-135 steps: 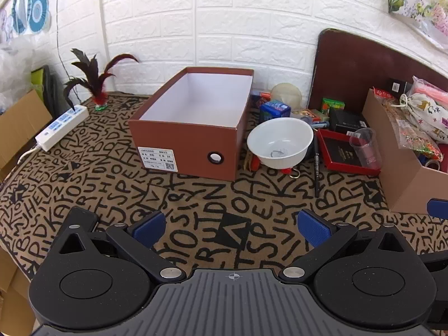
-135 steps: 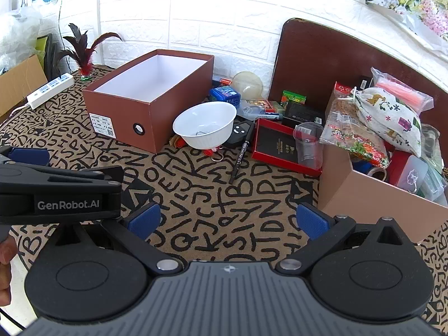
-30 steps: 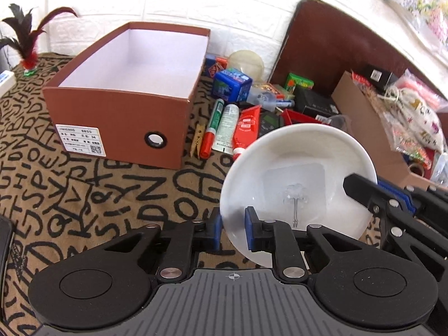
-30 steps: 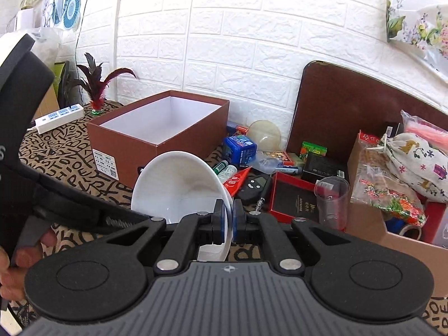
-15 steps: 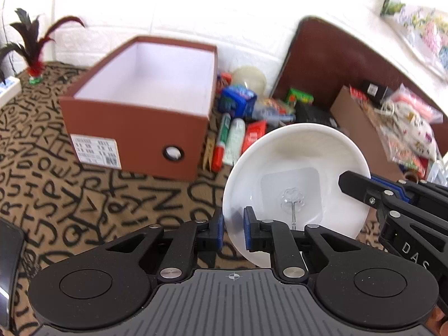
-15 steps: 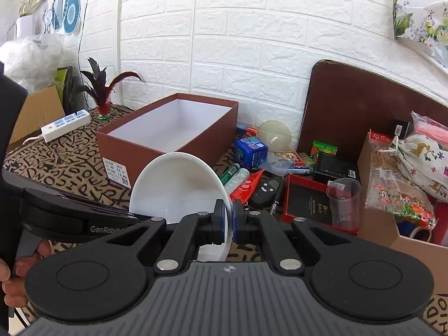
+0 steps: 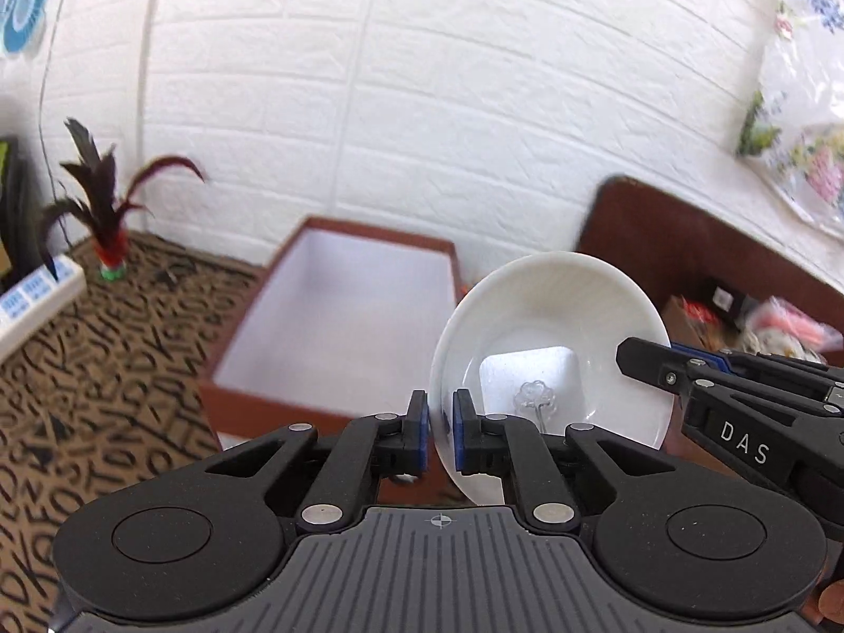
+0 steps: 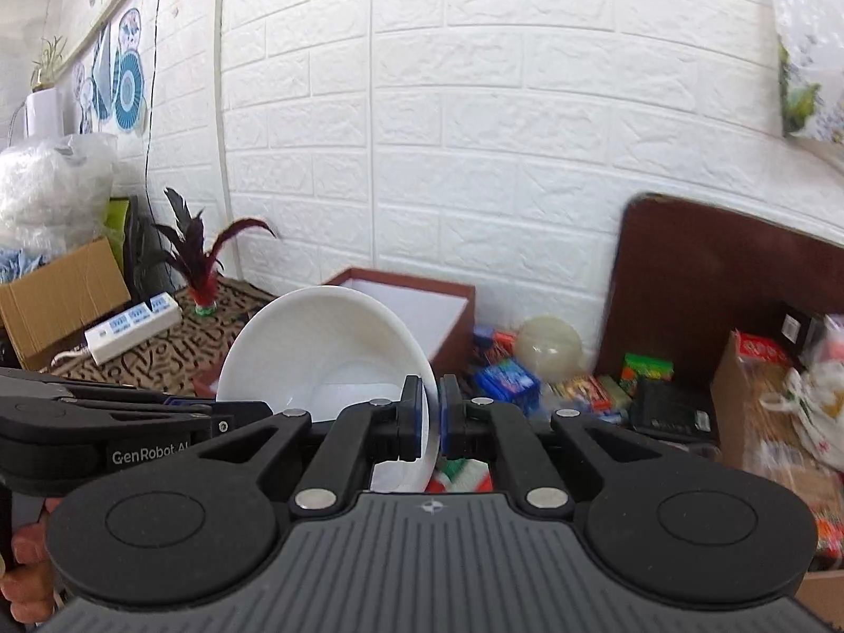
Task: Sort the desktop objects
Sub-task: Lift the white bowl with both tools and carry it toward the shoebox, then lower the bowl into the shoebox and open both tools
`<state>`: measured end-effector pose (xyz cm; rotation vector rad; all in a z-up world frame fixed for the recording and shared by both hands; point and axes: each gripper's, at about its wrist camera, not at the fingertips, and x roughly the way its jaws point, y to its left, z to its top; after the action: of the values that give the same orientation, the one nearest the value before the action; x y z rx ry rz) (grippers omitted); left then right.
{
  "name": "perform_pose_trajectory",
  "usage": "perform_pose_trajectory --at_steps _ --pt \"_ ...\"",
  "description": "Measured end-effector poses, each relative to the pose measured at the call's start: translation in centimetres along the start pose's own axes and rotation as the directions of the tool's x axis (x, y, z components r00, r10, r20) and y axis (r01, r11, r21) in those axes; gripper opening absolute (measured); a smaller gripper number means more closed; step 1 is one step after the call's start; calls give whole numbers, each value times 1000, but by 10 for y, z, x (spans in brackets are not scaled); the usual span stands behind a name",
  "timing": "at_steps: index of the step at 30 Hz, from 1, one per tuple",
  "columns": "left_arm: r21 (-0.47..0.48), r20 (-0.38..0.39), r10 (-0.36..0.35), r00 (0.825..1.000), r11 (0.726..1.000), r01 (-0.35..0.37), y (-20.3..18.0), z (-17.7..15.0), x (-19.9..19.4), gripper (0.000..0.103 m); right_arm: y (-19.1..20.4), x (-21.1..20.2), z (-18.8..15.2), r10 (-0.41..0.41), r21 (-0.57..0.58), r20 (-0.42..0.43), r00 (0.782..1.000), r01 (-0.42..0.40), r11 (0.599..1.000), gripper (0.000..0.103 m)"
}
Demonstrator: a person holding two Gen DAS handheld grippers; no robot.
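A white bowl (image 7: pixel 548 327) with a clear adhesive hook (image 7: pixel 535 395) inside is held in the air by both grippers. My left gripper (image 7: pixel 440 435) is shut on the bowl's left rim. My right gripper (image 8: pixel 431 422) is shut on its right rim; the bowl also shows in the right wrist view (image 8: pixel 322 348). The bowl is tilted and sits above and just right of the open brown shoebox (image 7: pixel 337 316), which has a white empty inside and also shows in the right wrist view (image 8: pixel 422 300).
A feather shuttlecock (image 7: pixel 108 211) and a white power strip (image 7: pixel 31 311) are at the left on the letter-patterned cloth. Small items (image 8: pixel 506 374), a pale ball (image 8: pixel 548 343), a brown board (image 8: pixel 712 290) and a cardboard box of bags (image 8: pixel 765 401) lie to the right.
Both grippers have lifted the bowl higher and moved it left toward the shoebox. The views have tilted up, so more wall shows and the desk items dropped out of the left view.
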<state>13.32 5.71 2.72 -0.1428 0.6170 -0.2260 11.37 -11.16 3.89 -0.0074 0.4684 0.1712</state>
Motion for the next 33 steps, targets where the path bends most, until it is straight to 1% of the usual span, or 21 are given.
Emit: perform_pose_trajectory --at_steps 5,10,14,18,20,22,24,27,31,33 --pt "17 16 65 998 998 -65 24 35 23 5 10 42 29 34 26 -17 999 -34 999 8" --pt "-20 -35 85 996 996 -86 52 56 66 5 15 95 50 63 69 -57 996 -59 996 8" --pt "-33 -66 98 993 994 -101 73 76 101 5 14 137 59 84 108 -100 991 -73 991 8" --pt "-39 -125 103 987 993 -108 93 89 145 6 13 183 64 84 140 -161 983 -61 988 7" --pt "-62 -162 97 982 992 -108 103 92 167 6 9 206 64 85 170 -194 977 -52 984 8" --pt "-76 -198 93 976 991 -110 111 95 189 6 4 228 64 81 202 -224 971 -35 979 7" --pt "-68 -232 97 968 991 -115 114 98 209 6 -2 248 64 81 238 -253 964 -19 971 8" --pt "-36 -257 126 958 990 -139 115 104 236 7 -9 277 63 78 265 -292 953 2 964 8" --pt "-14 -258 167 952 984 -176 116 111 260 7 -8 306 61 67 242 -335 940 17 970 8" --pt "14 -252 194 948 980 -197 112 114 266 9 -7 317 60 57 229 -351 935 26 973 10"
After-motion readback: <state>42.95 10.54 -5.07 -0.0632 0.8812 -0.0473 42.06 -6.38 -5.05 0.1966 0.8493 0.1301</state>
